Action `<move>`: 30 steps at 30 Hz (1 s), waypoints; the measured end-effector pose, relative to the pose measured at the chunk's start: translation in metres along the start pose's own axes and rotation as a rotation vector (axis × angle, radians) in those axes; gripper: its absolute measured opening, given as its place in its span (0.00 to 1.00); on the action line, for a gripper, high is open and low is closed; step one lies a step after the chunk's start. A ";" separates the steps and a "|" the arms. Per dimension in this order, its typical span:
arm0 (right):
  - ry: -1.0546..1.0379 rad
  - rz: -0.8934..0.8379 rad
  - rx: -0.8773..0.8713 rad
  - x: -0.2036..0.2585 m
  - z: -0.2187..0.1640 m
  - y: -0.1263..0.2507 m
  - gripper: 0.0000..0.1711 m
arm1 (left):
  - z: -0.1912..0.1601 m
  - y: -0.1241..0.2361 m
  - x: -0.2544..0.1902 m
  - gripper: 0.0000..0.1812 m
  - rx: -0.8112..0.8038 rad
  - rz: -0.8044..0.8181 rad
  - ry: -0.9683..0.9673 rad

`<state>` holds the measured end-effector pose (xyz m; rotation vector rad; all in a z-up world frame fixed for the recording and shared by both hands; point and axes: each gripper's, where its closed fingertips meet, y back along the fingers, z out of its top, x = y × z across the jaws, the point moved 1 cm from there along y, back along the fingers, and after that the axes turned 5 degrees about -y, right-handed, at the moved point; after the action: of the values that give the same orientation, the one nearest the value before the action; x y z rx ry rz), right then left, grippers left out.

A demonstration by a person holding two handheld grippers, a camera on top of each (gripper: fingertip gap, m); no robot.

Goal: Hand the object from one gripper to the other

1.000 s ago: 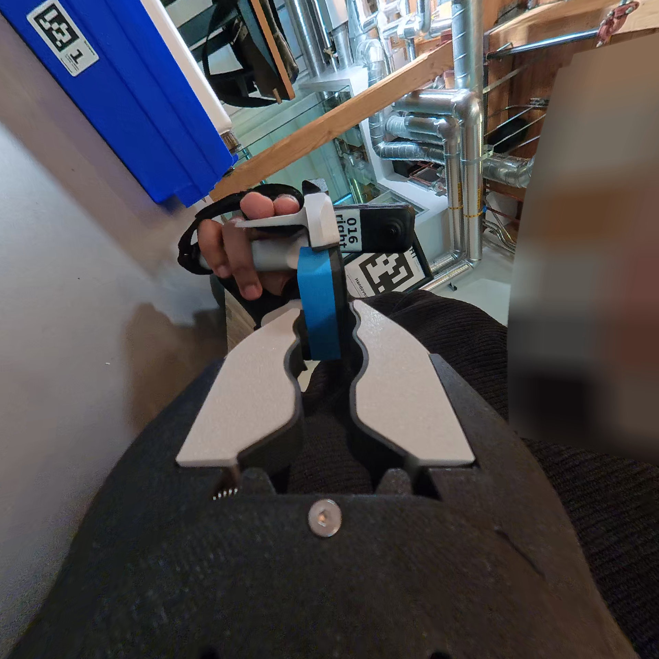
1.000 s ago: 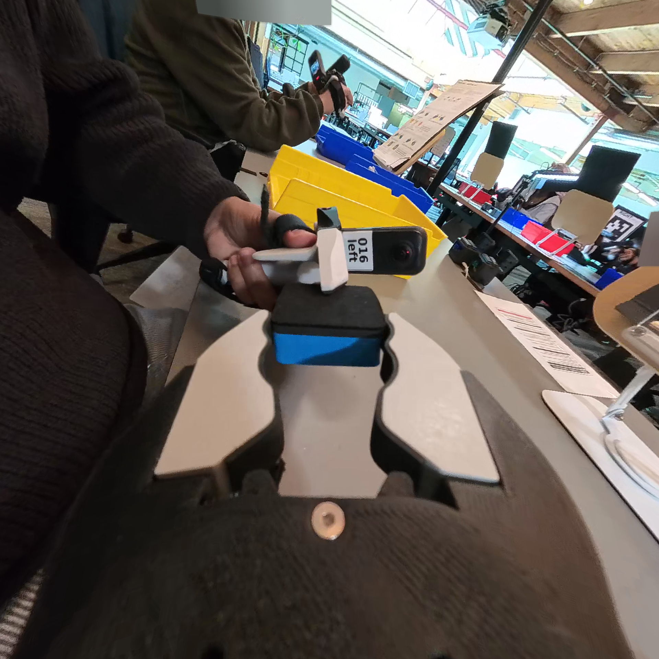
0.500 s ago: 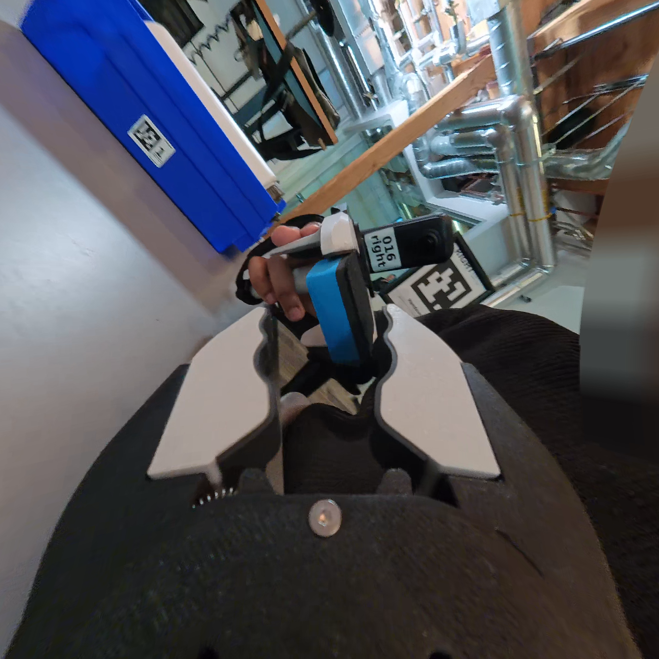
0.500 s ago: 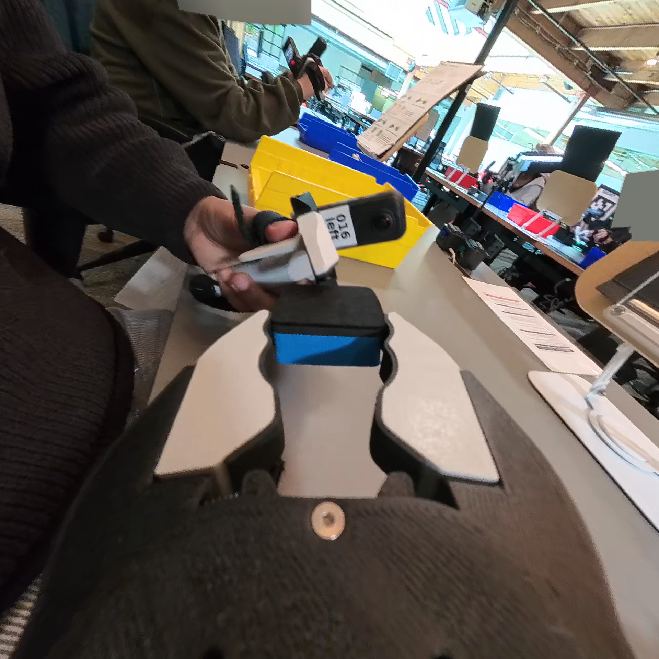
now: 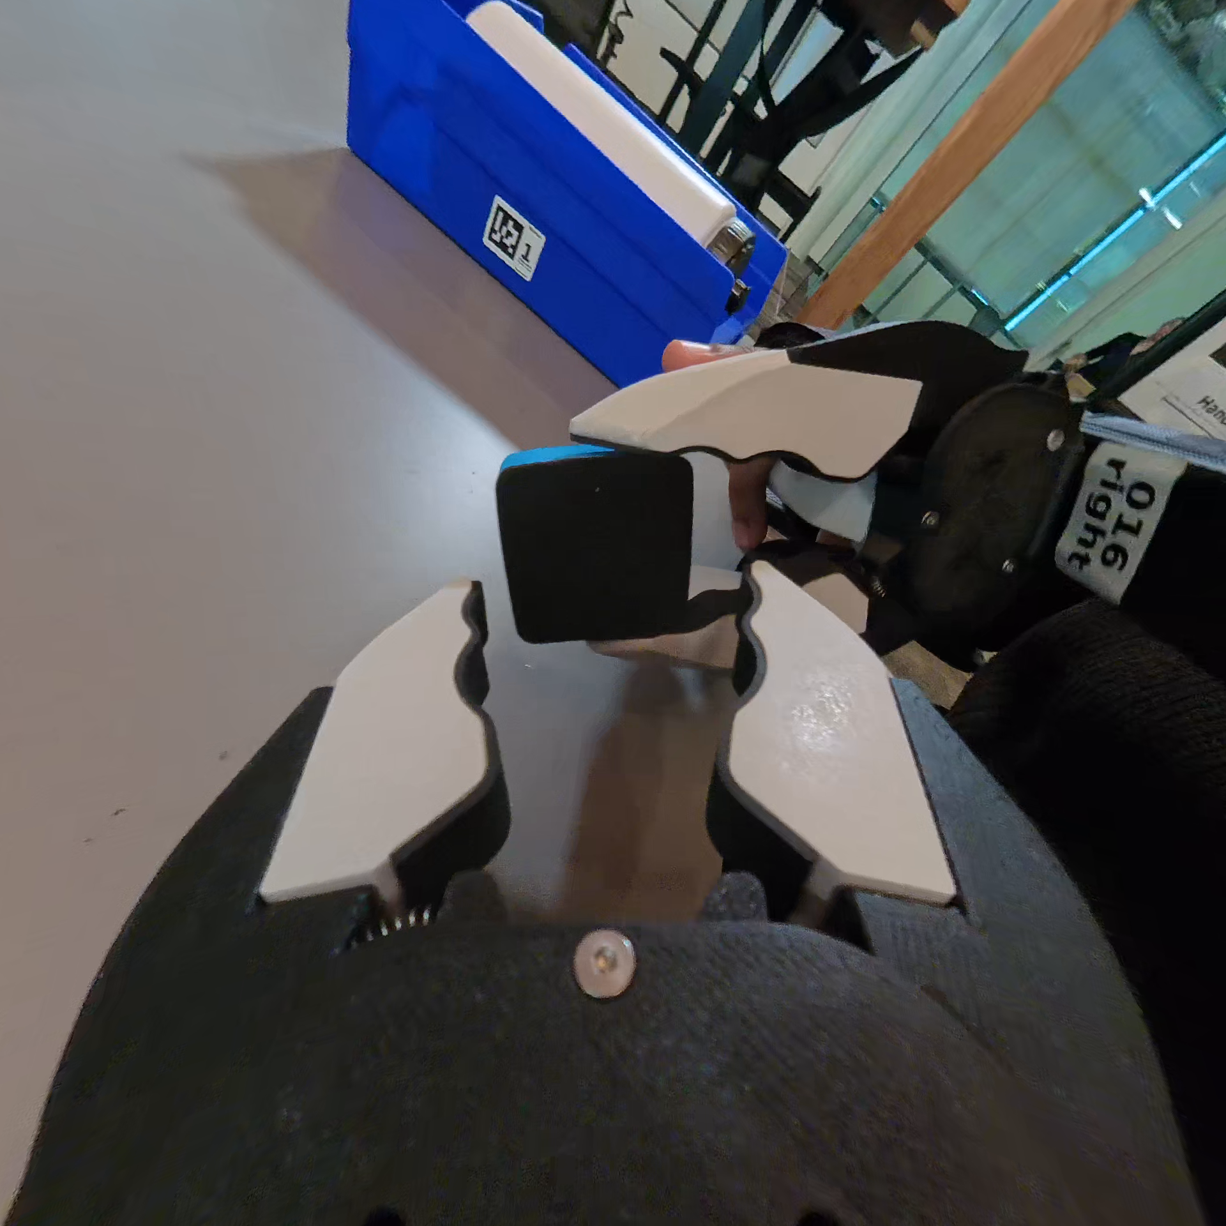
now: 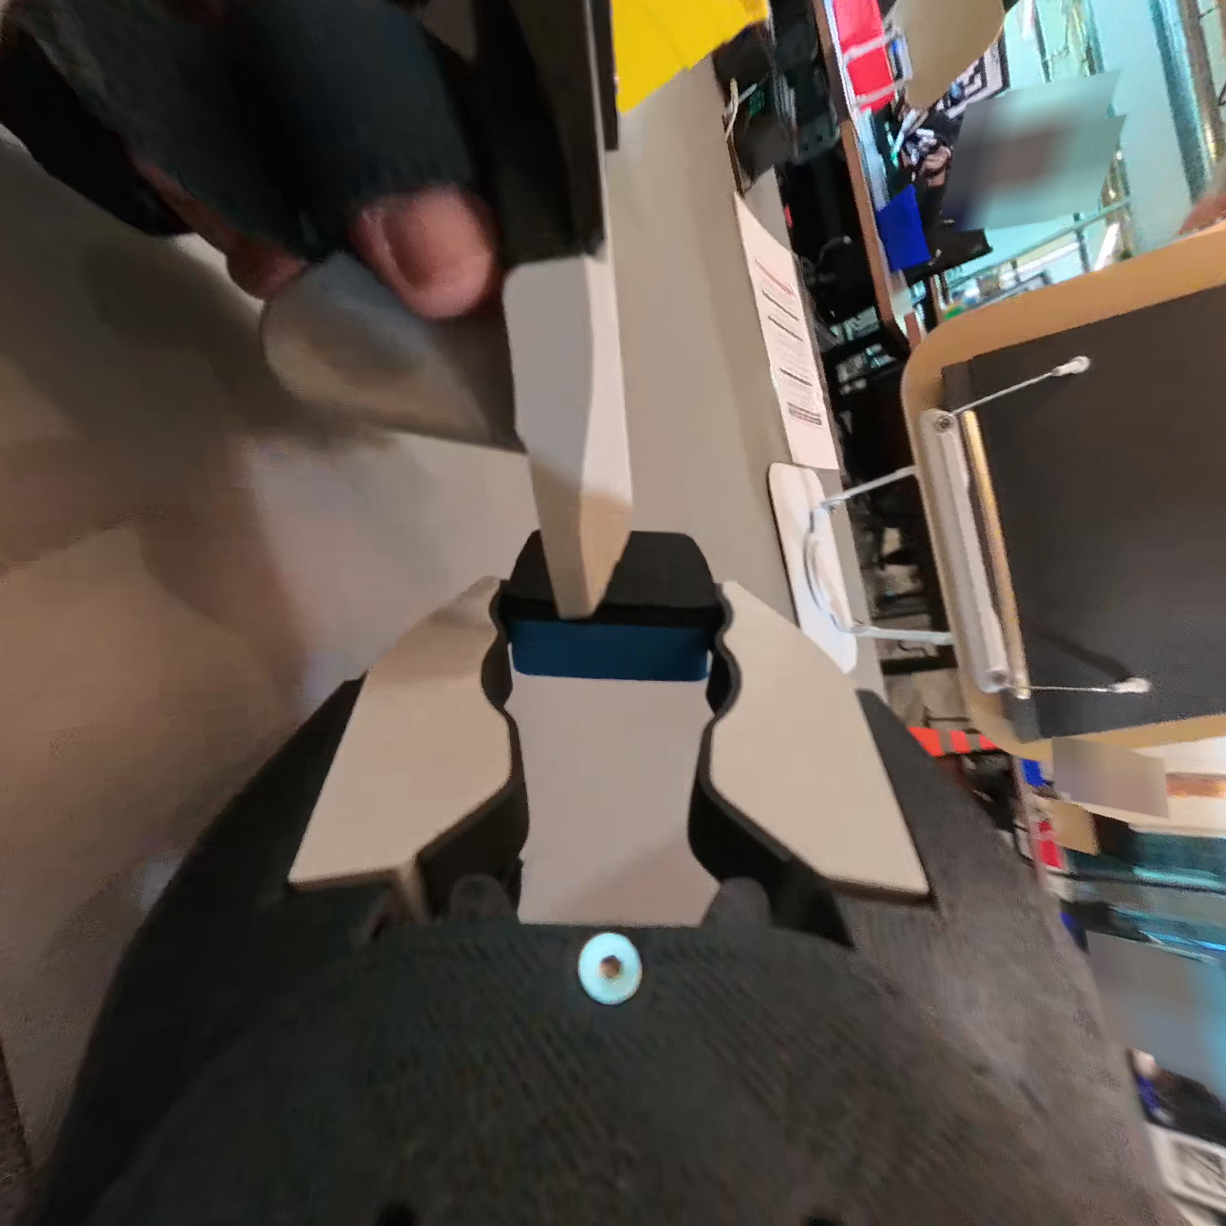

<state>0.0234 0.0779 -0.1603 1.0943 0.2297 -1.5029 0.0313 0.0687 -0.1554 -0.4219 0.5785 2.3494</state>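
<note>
The object is a flat block (image 5: 597, 544) with a black face and a blue layer. My right gripper (image 6: 609, 590) is shut on the block (image 6: 607, 653), gripping its two ends. In the left wrist view the right gripper (image 5: 663, 531) comes in from the right and holds the block above the table. My left gripper (image 5: 612, 582) is open, its tips on either side of the block's lower edge, not gripping it. In the right wrist view one left finger (image 6: 577, 464) reaches down across the black face. A person's thumb (image 6: 424, 259) shows behind it.
A blue bin (image 5: 564, 199) holding a white slab stands on the grey table (image 5: 199, 464) beyond the block. In the right wrist view a yellow bin (image 6: 663, 46), a paper sheet (image 6: 789, 345), a white stand base (image 6: 816, 550) and a black board (image 6: 1094, 497) lie to the right.
My left gripper let go of the block, opened wide and swung round to face its black side up close. My right gripper has kept hold of the block and turned.
</note>
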 end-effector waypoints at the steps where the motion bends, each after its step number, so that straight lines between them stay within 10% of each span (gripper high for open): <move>1: 0.022 -0.014 0.023 0.002 0.001 0.000 0.34 | -0.001 -0.001 -0.002 0.41 0.003 -0.010 0.003; 13: 0.022 -0.019 0.000 0.010 0.013 0.001 0.35 | -0.004 -0.004 -0.004 0.32 0.002 -0.024 -0.010; 18: 0.015 0.005 -0.136 0.002 0.016 0.007 0.53 | 0.011 0.007 -0.004 0.32 -0.115 -0.106 0.089; 30: -0.464 0.343 -0.632 -0.017 0.043 0.047 0.48 | 0.038 0.025 -0.044 0.32 -0.321 -0.673 0.447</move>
<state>0.0397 0.0470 -0.1046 0.2512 0.1626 -1.2068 0.0403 0.0475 -0.0961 -1.1157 0.1937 1.6918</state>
